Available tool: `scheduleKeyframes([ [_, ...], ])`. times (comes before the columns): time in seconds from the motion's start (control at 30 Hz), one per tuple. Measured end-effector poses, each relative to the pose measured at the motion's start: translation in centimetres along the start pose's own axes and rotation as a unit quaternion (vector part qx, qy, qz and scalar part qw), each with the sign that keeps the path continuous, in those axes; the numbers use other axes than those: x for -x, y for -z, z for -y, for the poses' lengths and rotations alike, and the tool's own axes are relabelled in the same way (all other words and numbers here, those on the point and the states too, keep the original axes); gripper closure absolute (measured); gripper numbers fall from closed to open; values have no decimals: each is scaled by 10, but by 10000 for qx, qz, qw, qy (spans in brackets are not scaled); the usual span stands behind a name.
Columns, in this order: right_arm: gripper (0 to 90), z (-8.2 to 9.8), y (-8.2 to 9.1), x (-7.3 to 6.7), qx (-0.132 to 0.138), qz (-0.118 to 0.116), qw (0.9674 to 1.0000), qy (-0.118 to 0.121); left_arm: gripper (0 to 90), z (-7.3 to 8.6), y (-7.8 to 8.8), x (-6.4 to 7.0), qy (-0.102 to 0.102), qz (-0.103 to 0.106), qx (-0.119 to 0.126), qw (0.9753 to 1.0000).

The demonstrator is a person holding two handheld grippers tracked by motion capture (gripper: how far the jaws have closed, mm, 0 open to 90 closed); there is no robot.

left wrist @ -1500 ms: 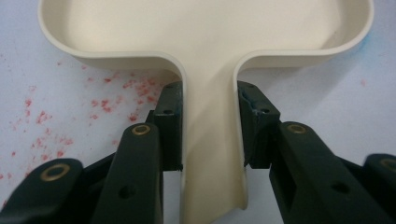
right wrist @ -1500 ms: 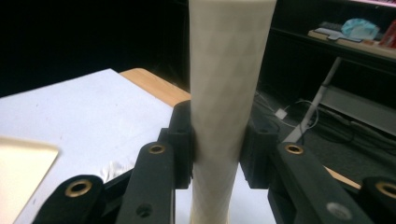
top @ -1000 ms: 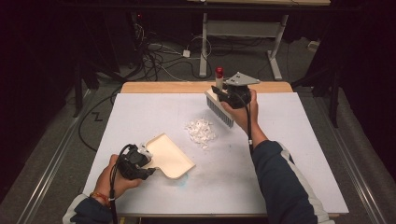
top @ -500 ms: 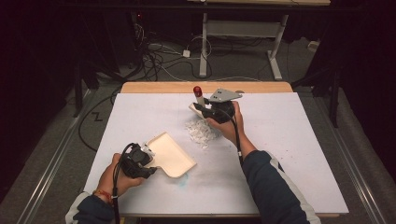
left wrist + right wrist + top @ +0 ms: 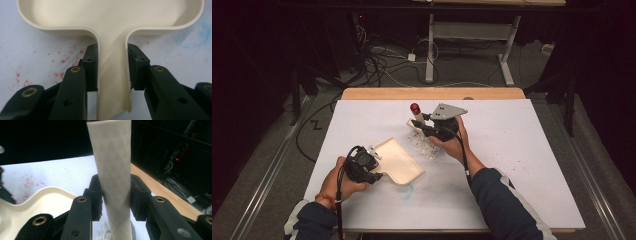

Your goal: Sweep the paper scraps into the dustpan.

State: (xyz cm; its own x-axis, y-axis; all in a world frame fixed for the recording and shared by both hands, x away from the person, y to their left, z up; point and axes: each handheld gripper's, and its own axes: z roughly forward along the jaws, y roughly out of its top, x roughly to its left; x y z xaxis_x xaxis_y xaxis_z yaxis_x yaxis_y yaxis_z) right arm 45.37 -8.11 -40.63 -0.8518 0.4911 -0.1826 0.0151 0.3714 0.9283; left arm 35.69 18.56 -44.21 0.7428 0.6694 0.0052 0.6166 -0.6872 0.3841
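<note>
1. We have the dustpan [image 5: 398, 161] flat on the white table [image 5: 522, 150], left of centre in the high view; our left gripper [image 5: 371, 161] is clamped shut on its handle [image 5: 112, 75].
2. Our right gripper [image 5: 422, 126] is closed tight around the brush [image 5: 113, 170] handle, bristles down at the scraps [image 5: 426, 145] mid-frame.
3. The scraps lie just beside the dustpan, none inside it yet, so we judge the sweeping barely begun.

Dustpan [image 5: 398, 162] held; brush [image 5: 416, 116] over scraps [image 5: 426, 145]
</note>
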Motion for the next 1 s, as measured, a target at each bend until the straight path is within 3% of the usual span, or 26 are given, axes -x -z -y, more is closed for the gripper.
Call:
scheduleKeyframes([
  [0.37, 681, -2, 4, -29, 211, -563, 9981, 133, 637, -9, -7, -2, -1, 2, -70, 10000],
  [0.57, 689, -9, 2, -51, 214, -817, 9957, 392, 637, -13, -9, 3, -99, 3, -142, 9998],
  [0.8, 704, -19, 7, -59, 363, -867, 9945, 464, 637, -11, -9, 5, -118, -25, -155, 9998],
  [1.0, 704, -30, 22, -50, 575, -697, 9954, 327, 637, -6, -6, 8, -105, -41, -108, 9999],
])
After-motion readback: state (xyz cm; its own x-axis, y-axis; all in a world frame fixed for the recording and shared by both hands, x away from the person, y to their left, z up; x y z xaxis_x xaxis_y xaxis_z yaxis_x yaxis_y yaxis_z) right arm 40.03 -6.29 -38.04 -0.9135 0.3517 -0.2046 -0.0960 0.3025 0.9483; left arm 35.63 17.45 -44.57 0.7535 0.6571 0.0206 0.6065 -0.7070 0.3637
